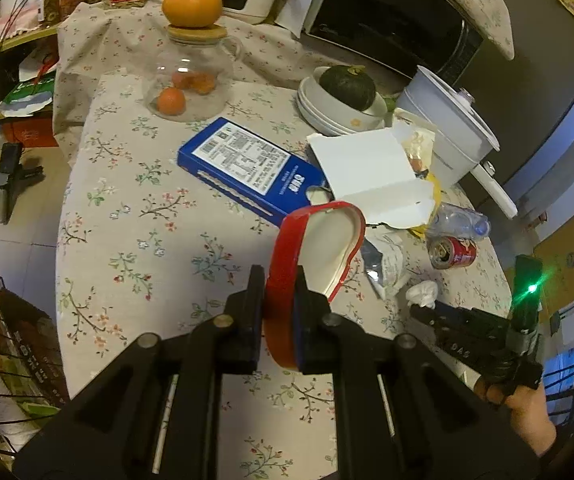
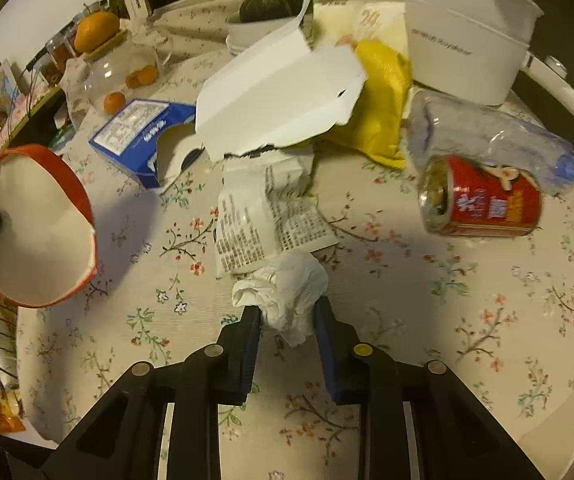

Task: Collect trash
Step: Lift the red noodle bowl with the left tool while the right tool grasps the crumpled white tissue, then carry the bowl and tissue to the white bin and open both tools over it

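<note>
- Left gripper [image 1: 277, 300] is pinching the wall of the red paper bowl with white inside [image 1: 319, 248], one finger inside, one outside. It is held off the floral tablecloth [image 1: 135, 208], mouth tipped toward the right side, so it likely serves as the bin for small trash.
- Right gripper [image 2: 287, 320] has its fingers around the crumpled white tissue [image 2: 283, 292], which sits near the tablecloth's front edge. Both pads look to be touching it; I can't tell if it's fully clamped or lifted.
- From the right wrist view the bowl hangs at the tablecloth's left edge, well apart from the tissue, so a carry across is needed before a drop.
- Remaining trash is clustered toward the right and back edge:
  - printed white wrapper [image 2: 263, 216], just behind the tissue
  - dented red drink can [image 2: 483, 200], lying on its side
  - crushed clear plastic bottle with blue cap [image 2: 491, 136], touching the can from behind
  - torn white cardboard box [image 2: 279, 96], propped over a yellow bag [image 2: 383, 96]
  - blue printed carton [image 1: 247, 164], lying flat near centre
- Judgement: the tissue is soft and will compress, so the slip risk is low. The can and bottle look too big for the bowl.
- Glass jar with wooden lid [image 1: 191, 80], topped by an orange, and the white pot [image 1: 447, 136] at the back edge look like keepers, not trash.
</note>
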The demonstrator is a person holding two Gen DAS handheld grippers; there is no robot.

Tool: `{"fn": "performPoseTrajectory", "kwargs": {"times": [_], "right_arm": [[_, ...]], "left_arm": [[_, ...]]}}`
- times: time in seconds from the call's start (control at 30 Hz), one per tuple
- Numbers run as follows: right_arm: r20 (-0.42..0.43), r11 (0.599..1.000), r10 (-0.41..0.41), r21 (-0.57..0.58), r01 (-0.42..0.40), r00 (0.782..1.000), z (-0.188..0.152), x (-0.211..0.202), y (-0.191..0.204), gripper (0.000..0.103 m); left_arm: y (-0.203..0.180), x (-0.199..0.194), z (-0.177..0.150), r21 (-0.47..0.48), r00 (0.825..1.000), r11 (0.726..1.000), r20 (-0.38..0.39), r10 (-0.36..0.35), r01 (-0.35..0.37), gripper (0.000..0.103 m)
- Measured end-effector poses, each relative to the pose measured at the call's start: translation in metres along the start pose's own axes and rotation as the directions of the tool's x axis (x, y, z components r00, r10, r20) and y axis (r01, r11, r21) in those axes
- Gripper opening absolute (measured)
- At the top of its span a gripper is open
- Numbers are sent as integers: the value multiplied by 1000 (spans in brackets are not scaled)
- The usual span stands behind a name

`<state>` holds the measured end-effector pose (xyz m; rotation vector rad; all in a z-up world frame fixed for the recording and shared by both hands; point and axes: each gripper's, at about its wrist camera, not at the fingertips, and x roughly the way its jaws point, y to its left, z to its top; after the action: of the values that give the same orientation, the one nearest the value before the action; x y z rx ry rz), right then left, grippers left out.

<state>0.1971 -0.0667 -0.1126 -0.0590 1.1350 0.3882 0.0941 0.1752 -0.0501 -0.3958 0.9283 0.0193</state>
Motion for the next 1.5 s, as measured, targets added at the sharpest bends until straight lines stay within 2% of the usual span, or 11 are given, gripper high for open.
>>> {"fn": "performPoseTrajectory", "kwargs": {"times": [0.4, 0.83, 1.27, 1.5], "right_arm": [[42, 998, -24, 56, 21, 999, -14, -53, -44, 28], [62, 992, -62, 113, 55, 996, -49, -94, -95, 28], [68, 969, -100, 234, 81, 993, -91, -126, -165, 28], [62, 949, -126, 298, 102, 990, -116, -139, -205, 28]], "left_arm": [[-43, 7, -6, 89, 998, 994, -32, -62, 64, 14], [-103, 15, -20, 187, 988, 971, -75, -138, 150, 14], [-187, 25, -45, 301, 965, 919, -140, -222, 255, 14], [-240, 33, -66, 358, 945, 877, -187, -270, 321, 14]]}}
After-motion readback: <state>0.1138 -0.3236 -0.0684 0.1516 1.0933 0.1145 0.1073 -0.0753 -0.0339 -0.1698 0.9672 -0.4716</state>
